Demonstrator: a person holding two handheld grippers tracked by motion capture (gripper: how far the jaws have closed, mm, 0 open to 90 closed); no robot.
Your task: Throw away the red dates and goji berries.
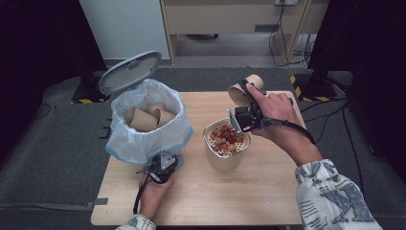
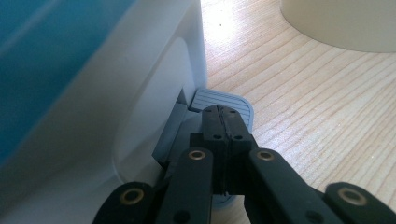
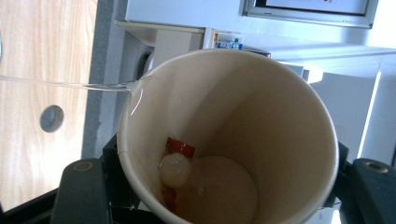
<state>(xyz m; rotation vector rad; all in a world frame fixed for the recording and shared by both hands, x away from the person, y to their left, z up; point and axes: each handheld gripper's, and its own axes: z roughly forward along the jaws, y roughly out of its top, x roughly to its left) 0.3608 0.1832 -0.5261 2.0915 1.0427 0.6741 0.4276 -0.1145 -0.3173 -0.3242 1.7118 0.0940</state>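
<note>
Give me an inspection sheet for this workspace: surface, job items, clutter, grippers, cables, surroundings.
Surface: wooden table, dry where visible.
Job's things: paper cup tipped, liquid streaming out, bits stuck inside; strainer bucket holds red and white bits; pedal bin, lid up, cups inside.
Clutter: nothing seen.
Grippers: left gripper shut, on the bin pedal; right gripper shut on the paper cup.
Cables: one trails from each gripper; more on the floor behind.
Surroundings: grey carpet, desk behind.

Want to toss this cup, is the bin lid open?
Open: the lid stands raised behind the bin, left gripper pressing its pedal.
</note>
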